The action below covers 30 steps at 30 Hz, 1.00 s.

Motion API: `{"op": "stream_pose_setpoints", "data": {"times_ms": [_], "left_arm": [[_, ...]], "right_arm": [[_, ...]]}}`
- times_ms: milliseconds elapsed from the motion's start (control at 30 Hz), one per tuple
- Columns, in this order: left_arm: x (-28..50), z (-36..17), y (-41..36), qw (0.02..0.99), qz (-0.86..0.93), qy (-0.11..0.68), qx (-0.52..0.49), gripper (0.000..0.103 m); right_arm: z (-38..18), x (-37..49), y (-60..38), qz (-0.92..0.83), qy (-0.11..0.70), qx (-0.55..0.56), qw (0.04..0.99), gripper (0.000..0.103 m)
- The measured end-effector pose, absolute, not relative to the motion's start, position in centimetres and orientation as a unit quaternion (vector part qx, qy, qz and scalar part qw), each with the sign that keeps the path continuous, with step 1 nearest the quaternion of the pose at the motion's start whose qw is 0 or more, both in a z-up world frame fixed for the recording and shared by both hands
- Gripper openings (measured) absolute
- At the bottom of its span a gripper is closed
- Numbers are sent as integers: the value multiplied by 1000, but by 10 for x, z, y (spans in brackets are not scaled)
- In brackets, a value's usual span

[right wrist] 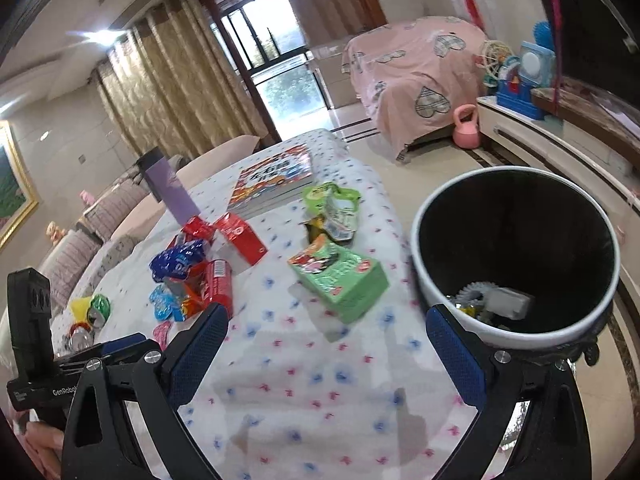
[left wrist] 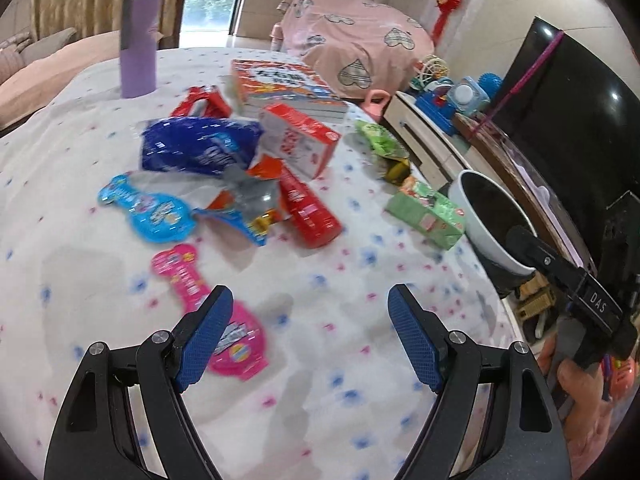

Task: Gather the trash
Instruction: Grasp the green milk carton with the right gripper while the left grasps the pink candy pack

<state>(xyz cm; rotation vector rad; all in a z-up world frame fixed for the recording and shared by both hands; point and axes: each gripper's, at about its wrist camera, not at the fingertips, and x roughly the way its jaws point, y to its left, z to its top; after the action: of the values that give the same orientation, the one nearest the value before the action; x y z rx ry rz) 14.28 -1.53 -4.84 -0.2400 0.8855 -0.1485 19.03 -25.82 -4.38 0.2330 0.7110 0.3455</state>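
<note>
Trash lies on a white flowered tablecloth [left wrist: 320, 320]: a pink wrapper [left wrist: 236, 336], a light blue wrapper [left wrist: 152, 212], a dark blue bag [left wrist: 196, 148], a red tube [left wrist: 308, 212], a red-white box [left wrist: 300, 140], a green carton [left wrist: 426, 212] and a green wrapper [left wrist: 380, 144]. My left gripper [left wrist: 310, 320] is open and empty above the cloth, its left finger over the pink wrapper. My right gripper [right wrist: 326, 332] is open and empty, near the green carton [right wrist: 340, 276]. The white bin [right wrist: 516, 256] at the table's right edge holds some trash.
A purple tumbler [left wrist: 140, 40] and a stack of books [left wrist: 280, 84] stand at the far side. Crushed cans [right wrist: 92, 312] lie at the left in the right wrist view. A TV [left wrist: 560, 92] and cabinet with toys stand to the right.
</note>
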Motion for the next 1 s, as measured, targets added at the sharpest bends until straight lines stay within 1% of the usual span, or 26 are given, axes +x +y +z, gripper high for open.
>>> {"op": "stream_pose_setpoints", "data": {"times_ms": [233, 400, 533, 600, 667, 700, 767, 800, 833, 900, 967, 1000], "left_arm": [[137, -59, 14, 886, -35, 444, -129, 82], [146, -74, 24, 866, -12, 480, -143, 82], [155, -86, 23, 855, -5, 499, -140, 81], [156, -86, 18, 861, -4, 493, -124, 80], [157, -87, 11, 864, -7, 493, -108, 69], [157, -86, 7, 865, -8, 492, -97, 66], [157, -86, -1, 868, -20, 489, -78, 54], [157, -86, -4, 868, -27, 489, -76, 54], [157, -86, -7, 869, -38, 488, -75, 54], [155, -86, -13, 870, -53, 485, -71, 53], [154, -85, -19, 870, -72, 483, -74, 53], [152, -85, -21, 869, -80, 482, -77, 53]], "right_arm": [[-39, 205, -238, 190, 339, 46, 920, 100], [-41, 225, -230, 194, 340, -5, 920, 100], [-50, 249, -222, 185, 363, -44, 912, 100], [-55, 261, -217, 190, 378, -55, 905, 100], [-62, 270, -210, 187, 392, -76, 898, 99], [-67, 274, -206, 184, 400, -88, 894, 98], [-77, 282, -199, 183, 417, -107, 884, 98], [-80, 283, -198, 181, 422, -111, 881, 93], [-85, 285, -197, 180, 430, -116, 877, 81], [-92, 287, -197, 180, 441, -113, 872, 62], [-95, 284, -200, 180, 446, -101, 871, 59], [-95, 281, -203, 181, 444, -93, 873, 56]]}}
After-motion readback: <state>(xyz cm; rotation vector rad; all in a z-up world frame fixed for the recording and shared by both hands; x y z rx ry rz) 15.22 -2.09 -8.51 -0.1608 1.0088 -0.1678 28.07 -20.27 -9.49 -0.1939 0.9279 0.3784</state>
